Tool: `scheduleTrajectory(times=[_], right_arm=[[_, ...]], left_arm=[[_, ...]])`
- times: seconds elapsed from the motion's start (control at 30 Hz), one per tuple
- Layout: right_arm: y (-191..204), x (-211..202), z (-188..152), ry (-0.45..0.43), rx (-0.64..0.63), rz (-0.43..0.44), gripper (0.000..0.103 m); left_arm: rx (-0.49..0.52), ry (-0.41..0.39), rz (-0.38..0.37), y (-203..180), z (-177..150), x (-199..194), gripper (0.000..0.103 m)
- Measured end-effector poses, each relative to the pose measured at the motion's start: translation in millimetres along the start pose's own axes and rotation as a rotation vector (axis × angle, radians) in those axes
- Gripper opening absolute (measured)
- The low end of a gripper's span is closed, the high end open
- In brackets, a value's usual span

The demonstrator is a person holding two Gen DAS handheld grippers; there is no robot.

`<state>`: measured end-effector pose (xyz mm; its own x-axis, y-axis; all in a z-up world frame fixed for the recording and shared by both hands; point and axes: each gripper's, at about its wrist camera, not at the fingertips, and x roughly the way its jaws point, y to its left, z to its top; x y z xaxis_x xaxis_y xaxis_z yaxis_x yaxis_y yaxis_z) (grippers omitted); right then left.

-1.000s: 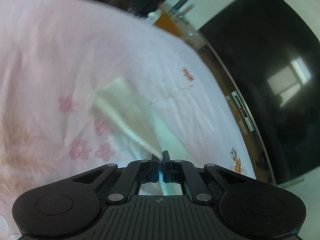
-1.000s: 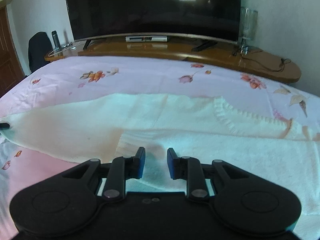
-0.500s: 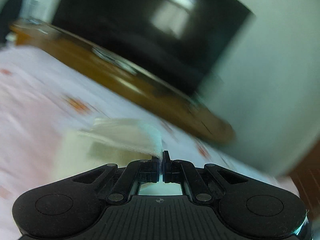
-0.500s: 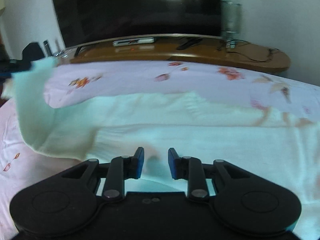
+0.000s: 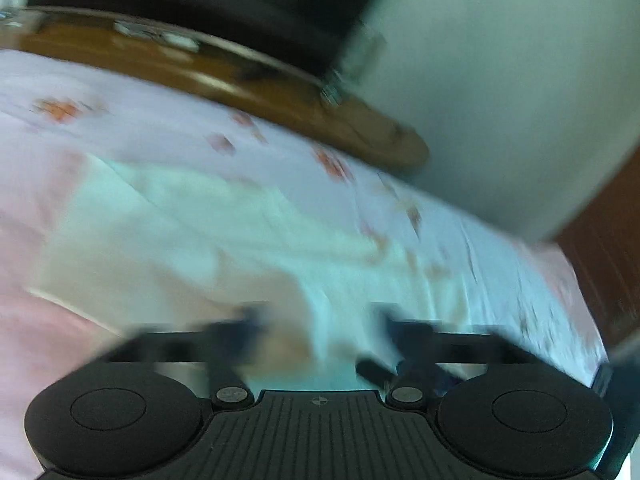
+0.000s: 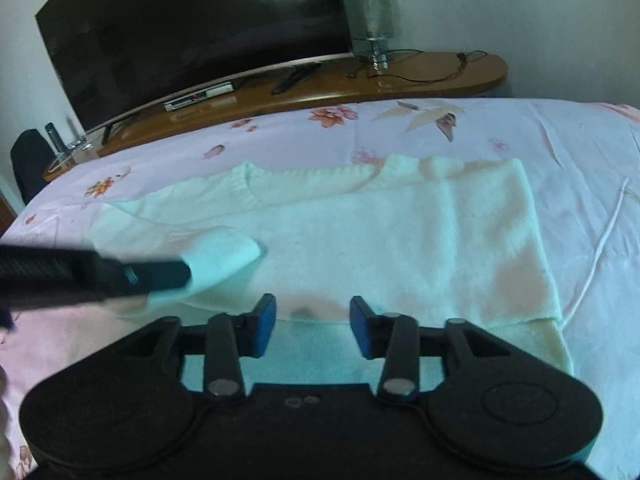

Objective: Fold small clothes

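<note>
A small cream knitted sweater (image 6: pixel 400 240) lies flat on the pink floral bedsheet (image 6: pixel 580 152), neckline toward the far side. Its left sleeve (image 6: pixel 224 252) is folded over onto the body. My left gripper (image 6: pixel 176 272) reaches in from the left in the right wrist view, its tips at the sleeve cuff. In the blurred left wrist view the left gripper (image 5: pixel 316 332) stands open over the sweater (image 5: pixel 180 232). My right gripper (image 6: pixel 312 320) is open and empty, just above the sweater's near hem.
A wooden TV bench (image 6: pixel 320 88) runs along the far side of the bed with a large dark TV (image 6: pixel 180 28), a set-top box (image 6: pixel 200 96), a remote and a glass lamp (image 6: pixel 368 12). A dark chair (image 6: pixel 28 160) stands at far left.
My left gripper carried the sleeve up and over onto the sweater's body, then opened and let go. My right gripper shifted left and stayed open near the hem.
</note>
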<state>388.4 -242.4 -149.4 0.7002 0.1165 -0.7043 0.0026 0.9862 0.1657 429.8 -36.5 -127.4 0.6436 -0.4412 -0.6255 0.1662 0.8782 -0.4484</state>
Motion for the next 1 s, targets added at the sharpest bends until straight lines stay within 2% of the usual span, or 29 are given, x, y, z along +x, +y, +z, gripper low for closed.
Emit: scheduleTrajectory(times=[0.07,0.17,0.27,0.37,0.4,0.5,0.57,0.6,0.63,0.67,0.73,0.8,0.87,1.0], right_arm=[[15,-2,-1,-0.007,-0.043,0.026,0.048],[38,-1,-3,-0.014,-0.095,0.07,0.063],[61,2,-6,-0.02,-0.158,0.076,0.065],[86,10,-11,-0.044,-0.289,0.018,0.065],[92,14,-14,-0.044,-0.319,0.005,0.063],[103,30,-17,-0.029,-0.375,-0.03,0.048],[110,37,-20,-0.026,-0.426,-0.054,0.046],[111,38,-21,-0.033,-0.445,-0.06,0.037],[111,39,-21,-0.035,-0.455,-0.064,0.02],[107,38,-18,-0.043,-0.444,-0.066,0.014],[91,28,-11,-0.073,-0.342,-0.038,0.01],[63,17,2,-0.093,-0.19,-0.017,0.01],[29,3,13,-0.102,-0.013,0.043,0.01],[-38,-6,20,-0.099,0.203,-0.011,0.01]], left_arm=[[0.005,-0.061,0.017,3,5,-14,0.094],[0.004,-0.054,0.023,8,15,-19,0.094],[-0.01,-0.068,0.102,23,16,-22,0.094],[0.01,-0.063,0.206,45,9,-22,0.094],[0.009,-0.057,0.232,54,5,-21,0.094],[-0.011,-0.043,0.306,76,-5,-21,0.094],[-0.002,-0.038,0.349,85,-11,-18,0.094],[0.004,-0.033,0.36,88,-13,-18,0.094],[0.009,-0.028,0.367,90,-15,-17,0.094],[0.017,-0.027,0.371,90,-17,-17,0.094],[0.044,-0.028,0.371,87,-19,-13,0.094],[0.073,-0.029,0.367,81,-20,-9,0.094],[0.093,-0.027,0.362,76,-20,-4,0.094],[0.123,-0.01,0.351,66,-24,4,0.094]])
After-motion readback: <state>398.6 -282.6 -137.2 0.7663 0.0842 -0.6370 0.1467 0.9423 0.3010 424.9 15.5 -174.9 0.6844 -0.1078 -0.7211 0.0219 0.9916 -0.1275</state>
